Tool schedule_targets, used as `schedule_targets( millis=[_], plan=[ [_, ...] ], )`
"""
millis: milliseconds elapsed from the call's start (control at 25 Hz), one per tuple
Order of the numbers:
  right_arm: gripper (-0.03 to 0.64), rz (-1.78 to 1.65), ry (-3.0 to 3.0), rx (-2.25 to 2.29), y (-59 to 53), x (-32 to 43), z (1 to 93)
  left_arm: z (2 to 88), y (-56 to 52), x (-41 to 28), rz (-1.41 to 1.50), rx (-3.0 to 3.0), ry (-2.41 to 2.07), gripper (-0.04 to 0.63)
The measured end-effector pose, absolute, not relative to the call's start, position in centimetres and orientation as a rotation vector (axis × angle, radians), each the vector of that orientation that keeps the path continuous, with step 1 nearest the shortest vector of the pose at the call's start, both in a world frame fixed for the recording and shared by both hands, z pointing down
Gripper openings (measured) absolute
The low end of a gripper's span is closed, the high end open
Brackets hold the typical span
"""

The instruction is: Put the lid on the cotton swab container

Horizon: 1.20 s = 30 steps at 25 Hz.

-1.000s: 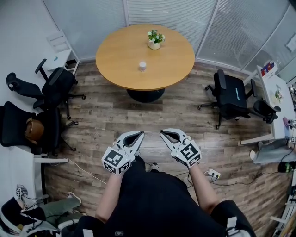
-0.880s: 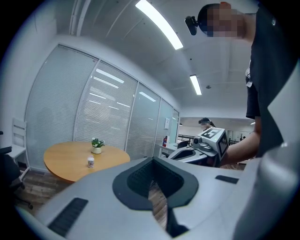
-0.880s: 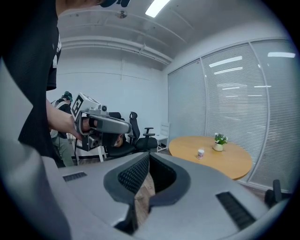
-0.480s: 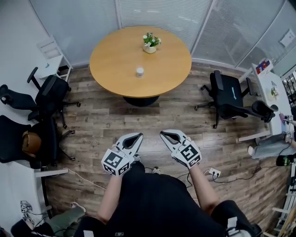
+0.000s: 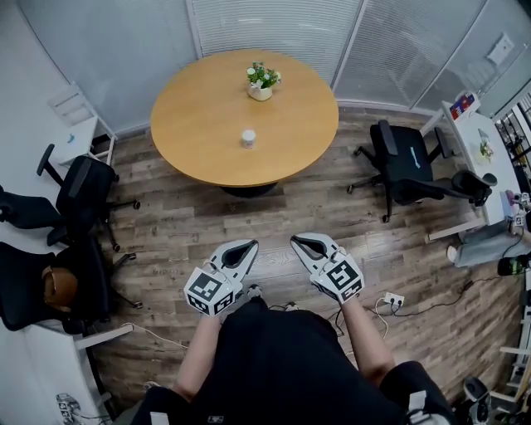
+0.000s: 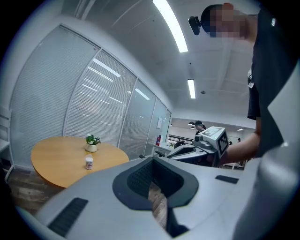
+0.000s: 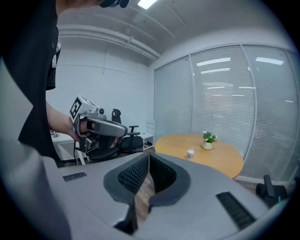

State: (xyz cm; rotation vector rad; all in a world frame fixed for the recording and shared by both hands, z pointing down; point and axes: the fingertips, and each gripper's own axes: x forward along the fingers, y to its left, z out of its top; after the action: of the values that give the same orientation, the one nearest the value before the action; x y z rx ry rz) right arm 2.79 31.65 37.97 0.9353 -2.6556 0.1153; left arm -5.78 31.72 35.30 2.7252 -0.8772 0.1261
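- A round wooden table (image 5: 199,124) stands on a dark central foot towards the far end of the room.
- Behind the table runs a curved wall of glass panels (image 5: 274,25) covered by closed white blinds.
- The floor (image 5: 191,224) around the table is grey-brown wood plank.
- Left of the table stand black office chairs (image 5: 83,183), with a small white shelf (image 5: 79,124) near the wall.
- Right of the table stands another black office chair (image 5: 402,162), and beyond it a white desk (image 5: 481,166).
- A small potted plant (image 5: 261,80) sits on the table's far side.
- Long strip lights (image 6: 171,26) glow on the white ceiling.
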Motion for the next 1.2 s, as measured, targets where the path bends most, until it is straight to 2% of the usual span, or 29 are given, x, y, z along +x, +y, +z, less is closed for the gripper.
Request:
schedule_targets(
  millis=[480, 1200],
  plan=[
    [0.005, 0.201, -2.582, 1.022, 31.0, 0.9, 40.6, 37.1, 29.8, -9.0, 0.175, 2.714, -0.785, 0.005],
    [0.005, 0.202, -2.647, 0.875, 23.3, 2.2, 42.0, 38.2, 23.5, -6.7, 0.229, 2.66, -0.886, 0.005]
  ],
)
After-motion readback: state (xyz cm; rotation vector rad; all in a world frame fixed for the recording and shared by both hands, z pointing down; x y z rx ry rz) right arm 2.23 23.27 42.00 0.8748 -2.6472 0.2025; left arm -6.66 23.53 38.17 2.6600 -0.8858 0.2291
